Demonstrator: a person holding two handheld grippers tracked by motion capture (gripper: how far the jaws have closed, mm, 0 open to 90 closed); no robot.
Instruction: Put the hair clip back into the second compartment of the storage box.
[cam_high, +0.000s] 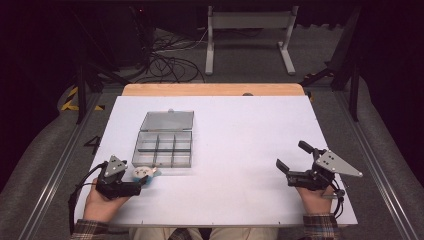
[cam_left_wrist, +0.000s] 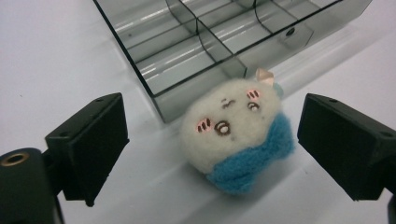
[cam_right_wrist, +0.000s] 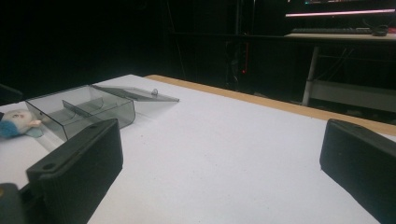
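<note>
High view: left gripper (cam_high: 141, 181) low on the white table (cam_high: 240, 150), jaws spread wide around a small plush toy (cam_high: 142, 173) — nothing clamped yet, looks staged for a pinch. Toy lying on the table just beside the near wall of the clear compartment box (cam_high: 163, 148), near its front-left corner, touching or nearly so; cannot tell which. Box lid (cam_high: 167, 120) swung back flat behind it, so compartments open from above, likely ready to take the toy. Left gripper view: plush toy (cam_left_wrist: 236, 130) between the jaws with gaps on both sides, face up, cream fuzzy round body, blue fleecy patch below, tiny pink-tipped ear toward the box (cam_left_wrist: 219, 42). Soft and squashy by the look, should give under a pinch. Box smoky transparent hard plastic, thin straight dividers, glossy. Right gripper (cam_high: 294, 162) parked well apart at the table's right side, jaws wide open, holding nothing — probably idle. Right gripper view: matte black ribbed pads (cam_right_wrist: 79, 172), smooth white tabletop, wooden edge strip (cam_right_wrist: 261, 100) at the far side.
</note>
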